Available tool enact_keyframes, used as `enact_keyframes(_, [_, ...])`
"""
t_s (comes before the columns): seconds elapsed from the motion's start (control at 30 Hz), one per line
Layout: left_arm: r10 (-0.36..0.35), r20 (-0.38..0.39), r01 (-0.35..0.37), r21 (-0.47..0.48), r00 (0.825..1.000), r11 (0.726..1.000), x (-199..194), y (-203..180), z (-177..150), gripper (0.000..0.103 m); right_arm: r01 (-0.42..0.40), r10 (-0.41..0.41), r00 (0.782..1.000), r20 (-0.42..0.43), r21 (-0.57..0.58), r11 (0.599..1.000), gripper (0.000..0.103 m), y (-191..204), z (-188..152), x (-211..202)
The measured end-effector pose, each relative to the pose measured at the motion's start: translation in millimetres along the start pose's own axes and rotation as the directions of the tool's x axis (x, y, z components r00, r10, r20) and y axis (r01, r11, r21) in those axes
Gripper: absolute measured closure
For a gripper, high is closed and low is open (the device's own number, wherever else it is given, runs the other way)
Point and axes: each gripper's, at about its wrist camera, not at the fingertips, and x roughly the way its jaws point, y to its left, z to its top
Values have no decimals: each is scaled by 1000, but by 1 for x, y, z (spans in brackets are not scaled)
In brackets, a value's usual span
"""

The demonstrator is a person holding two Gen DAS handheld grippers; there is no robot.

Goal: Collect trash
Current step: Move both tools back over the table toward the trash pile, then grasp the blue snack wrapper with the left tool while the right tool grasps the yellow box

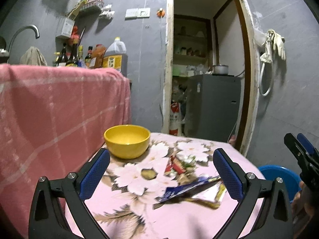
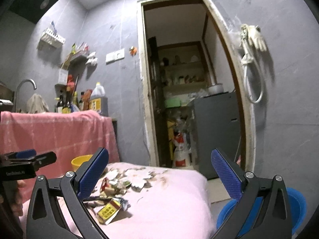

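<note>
Clearly you have barely begun: both your left claw point(image 1: 161, 171) and right claw point(image 2: 159, 173) gape empty, wrappers point(image 1: 191, 191) still litter the desk point(image 1: 179, 223) just ahead, between their fingers.

- A yellow bowl point(image 1: 127, 141) sat on the floral tablecloth point(image 1: 179, 219).
- A pink towel point(image 1: 59, 107) hung left of it.
- Bottles point(image 1: 114, 54) stood behind.
- Gloves point(image 1: 276, 42) hung by the doorway.

Grey tiled walls point(image 1: 147, 79); open doorway point(image 1: 207, 59) far right, fridge point(image 1: 215, 105) and shelves point(image 1: 189, 55) inside; pink-draped counter point(image 1: 59, 103) left.
</note>
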Motion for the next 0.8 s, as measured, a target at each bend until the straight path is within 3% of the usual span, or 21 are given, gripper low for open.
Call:
enact_keyframes(0.37, [-14, -152, 4, -65, 988, 998, 21, 26, -17, 2, -71, 63, 985, -161, -40, 997, 0, 16, -20, 24])
enact_keyframes(0.5, [-50, -249, 32, -76, 967, 997, 38, 26, -23, 2, -90, 75, 973, -218, -59, 994, 0, 21, -26, 33])
enact_keyframes(0.6, [-92, -322, 66, -91, 942, 994, 51, 25, -29, 3, -107, 89, 963, -256, -58, 993, 0, 22, -30, 40])
enact_keyframes(0.8, [-170, -374, 125, -142, 912, 982, 65, 24, -31, 5, -143, 113, 928, -354, -59, 988, 0, 26, -38, 54])
